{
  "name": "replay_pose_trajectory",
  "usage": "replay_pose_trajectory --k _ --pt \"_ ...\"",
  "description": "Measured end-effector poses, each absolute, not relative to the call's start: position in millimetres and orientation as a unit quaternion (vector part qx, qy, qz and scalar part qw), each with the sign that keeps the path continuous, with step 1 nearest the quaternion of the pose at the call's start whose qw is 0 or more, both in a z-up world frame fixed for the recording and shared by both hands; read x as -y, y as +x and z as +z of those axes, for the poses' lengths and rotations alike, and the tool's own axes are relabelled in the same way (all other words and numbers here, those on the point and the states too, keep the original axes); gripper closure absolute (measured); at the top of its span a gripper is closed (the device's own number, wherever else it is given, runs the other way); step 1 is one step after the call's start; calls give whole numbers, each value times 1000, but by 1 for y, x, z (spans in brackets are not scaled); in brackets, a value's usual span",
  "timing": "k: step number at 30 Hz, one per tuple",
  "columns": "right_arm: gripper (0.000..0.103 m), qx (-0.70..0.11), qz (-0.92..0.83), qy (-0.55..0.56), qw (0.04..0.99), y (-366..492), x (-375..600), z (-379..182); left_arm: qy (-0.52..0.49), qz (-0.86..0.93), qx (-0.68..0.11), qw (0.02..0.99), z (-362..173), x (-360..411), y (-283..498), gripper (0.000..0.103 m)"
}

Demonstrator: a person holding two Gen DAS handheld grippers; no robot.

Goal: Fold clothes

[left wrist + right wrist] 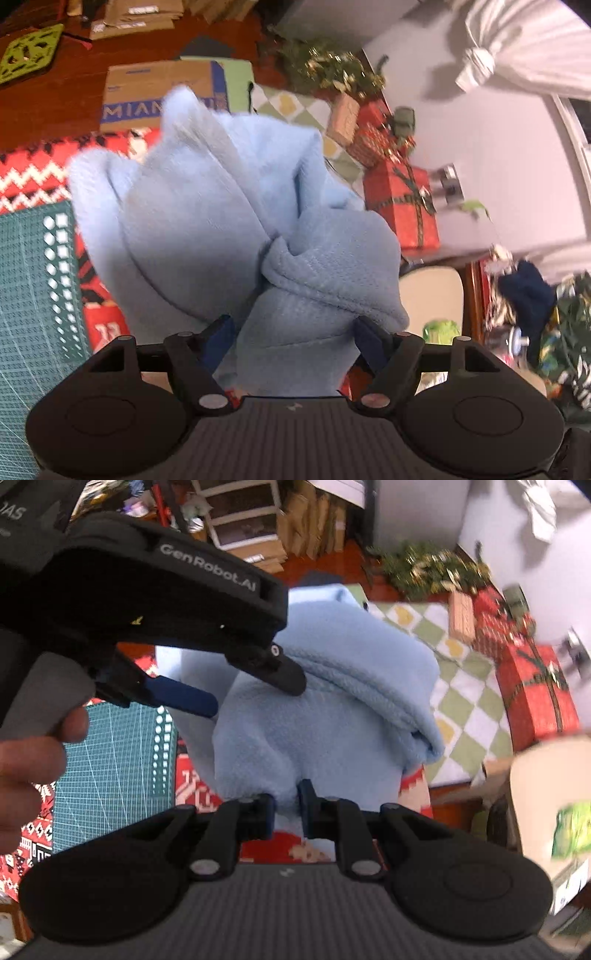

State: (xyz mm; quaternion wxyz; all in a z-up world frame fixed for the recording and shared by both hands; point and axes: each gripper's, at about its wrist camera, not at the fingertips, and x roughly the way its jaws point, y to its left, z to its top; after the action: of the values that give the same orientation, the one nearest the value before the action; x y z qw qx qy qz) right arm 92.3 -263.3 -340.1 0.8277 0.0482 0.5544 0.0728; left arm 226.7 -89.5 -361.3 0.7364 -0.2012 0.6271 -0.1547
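A light blue fleece garment [221, 221] hangs bunched in thick folds over the red patterned cloth. In the left wrist view its bulk lies between the wide-spread fingers of my left gripper [295, 326], which stands open. The right wrist view shows the same garment [332, 720] with its lower edge pinched between the close-set blue pads of my right gripper [286, 805]. My left gripper [251, 690] reaches in from the upper left, fingers apart against the top folds of the garment. A hand [22, 775] holds its handle.
A green cutting mat [110, 757] lies left on the red patterned cloth [33, 170]. A cardboard box [159, 92] sits behind on the wooden floor. A red gift box [535, 694], a green check mat [461, 686] and a garland [325, 70] fill the right side.
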Motion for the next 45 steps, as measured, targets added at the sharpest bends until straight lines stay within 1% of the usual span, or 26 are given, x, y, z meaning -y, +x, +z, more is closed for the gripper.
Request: replay_pose_trajectory --k 2,5,11,18,26,36,37,39,40,43,45 --pt "88 -561 68 54 824 80 267 -343 -192 -162 -628 737 -364 98 217 41" --pt "88 -569 60 59 818 66 271 -347 -173 -174 -625 741 -365 107 202 47" --pt "89 -579 56 56 812 45 259 -345 -167 -170 -624 744 -369 105 177 50" --pt "89 -578 87 58 810 42 218 -333 -154 -156 -622 752 -360 73 154 54" --pt "90 -574 141 60 805 15 130 -310 -123 -154 -618 761 -343 -1 117 58" --pt "90 -570 197 45 796 -1 1 -297 -144 -119 -611 769 -328 -121 80 62" --pt "90 -569 198 47 796 0 -10 -296 -151 -113 -611 769 -327 -132 79 64" --pt "90 -567 201 42 798 3 -33 -292 -167 -102 -612 766 -326 -154 78 76" --pt "90 -565 203 37 799 4 -43 -291 -175 -96 -612 765 -325 -165 77 79" --pt "89 -564 211 29 798 9 -71 -288 -191 -82 -613 762 -326 -189 71 79" --pt "87 -561 213 22 800 10 -82 -284 -199 -73 -614 760 -327 -201 66 79"
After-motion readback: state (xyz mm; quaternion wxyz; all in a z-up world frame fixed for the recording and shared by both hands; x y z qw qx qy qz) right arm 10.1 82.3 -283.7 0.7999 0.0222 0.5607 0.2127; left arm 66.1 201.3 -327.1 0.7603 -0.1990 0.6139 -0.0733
